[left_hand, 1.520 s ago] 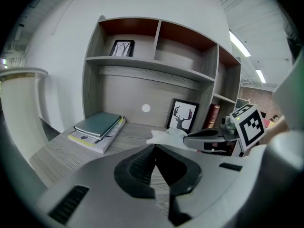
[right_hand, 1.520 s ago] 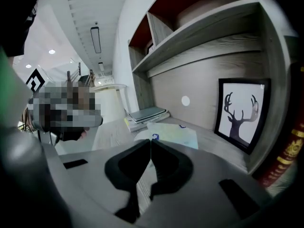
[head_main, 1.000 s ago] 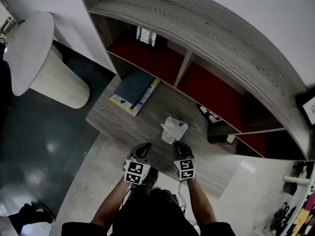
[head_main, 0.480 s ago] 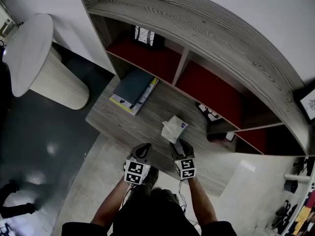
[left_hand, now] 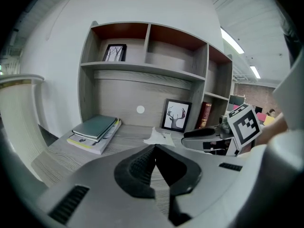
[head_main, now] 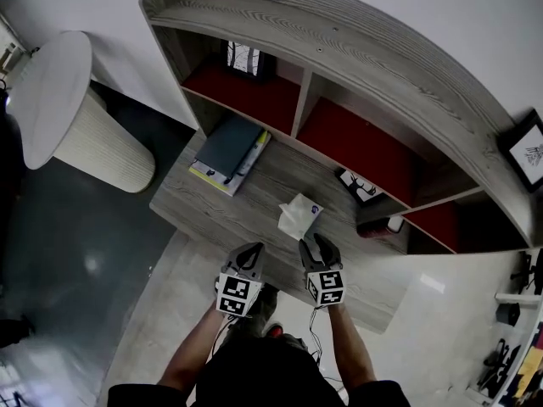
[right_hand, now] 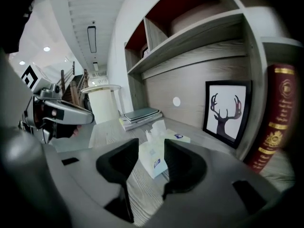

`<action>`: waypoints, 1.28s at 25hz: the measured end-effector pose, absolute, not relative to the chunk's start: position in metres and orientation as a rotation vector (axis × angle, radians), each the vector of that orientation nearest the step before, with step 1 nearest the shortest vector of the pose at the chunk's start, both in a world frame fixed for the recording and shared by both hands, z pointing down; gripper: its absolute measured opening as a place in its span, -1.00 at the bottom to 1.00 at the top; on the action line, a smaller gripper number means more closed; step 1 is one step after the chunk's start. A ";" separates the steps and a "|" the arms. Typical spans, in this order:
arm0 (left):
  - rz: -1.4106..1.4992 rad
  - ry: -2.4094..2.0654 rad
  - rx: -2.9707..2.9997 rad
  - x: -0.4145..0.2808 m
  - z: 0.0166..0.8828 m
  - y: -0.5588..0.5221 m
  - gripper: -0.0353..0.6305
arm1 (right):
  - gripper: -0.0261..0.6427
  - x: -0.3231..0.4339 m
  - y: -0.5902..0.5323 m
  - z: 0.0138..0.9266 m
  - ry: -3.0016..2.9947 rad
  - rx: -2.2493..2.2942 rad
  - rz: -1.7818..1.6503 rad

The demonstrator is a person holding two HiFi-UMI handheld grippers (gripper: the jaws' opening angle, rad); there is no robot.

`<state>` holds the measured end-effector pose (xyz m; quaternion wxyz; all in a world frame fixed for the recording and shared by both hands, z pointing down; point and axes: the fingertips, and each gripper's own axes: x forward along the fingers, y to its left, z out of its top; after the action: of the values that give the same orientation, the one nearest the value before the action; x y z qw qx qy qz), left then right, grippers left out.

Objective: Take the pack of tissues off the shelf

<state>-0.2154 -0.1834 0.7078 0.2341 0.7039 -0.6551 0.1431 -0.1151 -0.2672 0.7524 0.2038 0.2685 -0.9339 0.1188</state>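
Tissue pack (head_main: pixel 299 217) is lying on the table (head_main: pixel 222 206), just ahead of the right tool (head_main: pixel 316 245).
The right tool's jaws are standing wide and are closing, with the pack framed between them in the right gripper view. As far as I can judge through the wide lens, the pads are not touching it. The left tool (left_hand: pixel 155 148) is hanging beside it, with its jaws pressed together on nothing. The pack is looking light and soft: thin wrapping over paper, with one sheet sticking up loose from the top. It is probably going to give way under pressure, and perhaps to slide on the smooth wood. The better hold is low across the two sides of the body, not on the loose sheet, which may pull out.
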 end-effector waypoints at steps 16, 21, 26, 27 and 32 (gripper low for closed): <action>0.305 -1.875 2.097 -0.175 0.624 -0.172 -0.88 | -0.79 -0.054 -0.238 0.646 -2.708 0.981 0.204; 0.282 -1.888 2.159 -0.158 0.595 -0.158 -0.88 | -0.80 -0.029 -0.219 0.612 -2.723 1.037 0.135; 0.268 -1.903 2.240 -0.139 0.568 -0.136 -0.88 | -0.80 -0.001 -0.195 0.579 -2.750 1.104 0.098; 0.267 -1.909 2.256 -0.136 0.562 -0.132 -0.88 | -0.80 0.006 -0.191 0.574 -2.758 1.120 0.096; 0.264 -1.917 2.290 -0.119 0.542 -0.108 -0.88 | -0.80 0.033 -0.165 0.550 -2.782 1.166 0.085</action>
<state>-0.1187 -0.1075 0.5422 0.0718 0.7619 -0.6377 0.0878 0.0332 -0.1647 0.5497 0.0620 0.3855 -0.9202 0.0283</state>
